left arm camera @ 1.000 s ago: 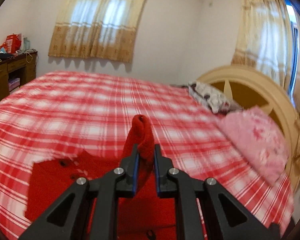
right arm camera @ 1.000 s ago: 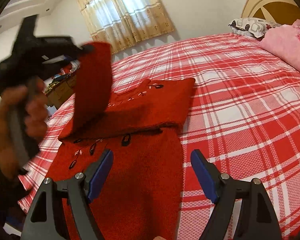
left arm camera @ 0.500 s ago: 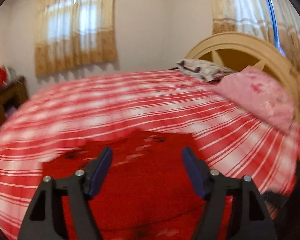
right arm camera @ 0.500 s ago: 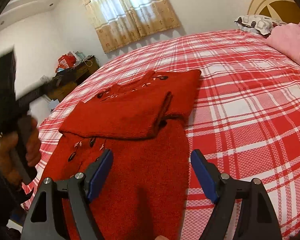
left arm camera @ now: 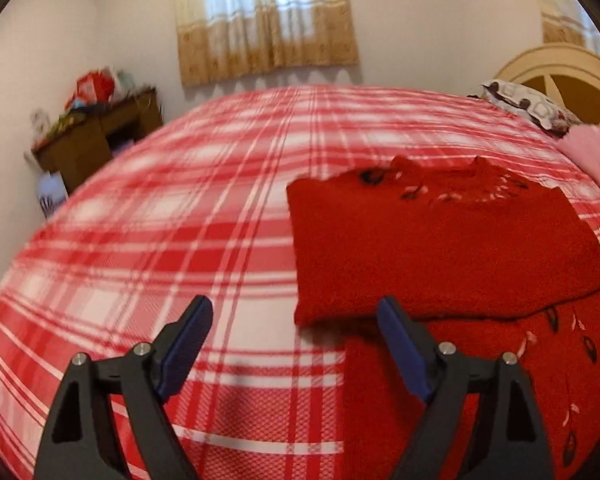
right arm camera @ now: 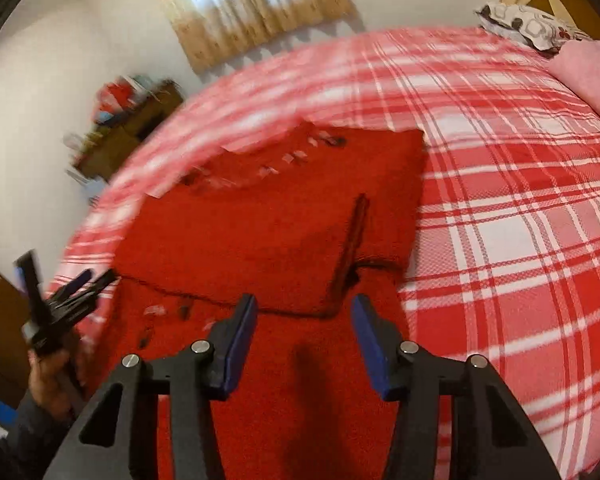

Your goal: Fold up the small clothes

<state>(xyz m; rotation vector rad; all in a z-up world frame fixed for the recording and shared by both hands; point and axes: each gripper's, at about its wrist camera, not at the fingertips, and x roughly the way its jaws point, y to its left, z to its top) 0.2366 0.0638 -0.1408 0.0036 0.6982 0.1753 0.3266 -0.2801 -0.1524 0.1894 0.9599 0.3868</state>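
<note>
Plaid bed [left arm camera: 220,248] carries red sweater [left arm camera: 440,248], pillows [left arm camera: 528,104].

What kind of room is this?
It looks like a bedroom. There is a big bed with a red checked cover, pillows by a curved headboard, and a curtained window. A red sweater lies on the bed.

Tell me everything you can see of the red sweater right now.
The red sweater looks like fuzzy knit, with small dark and pale motifs near the collar and lower down. It lies flat on the plaid bedspread, both sleeves folded across the chest, lower body spread toward the cameras. Neither gripper touches it; both hover open over its near end.
</note>
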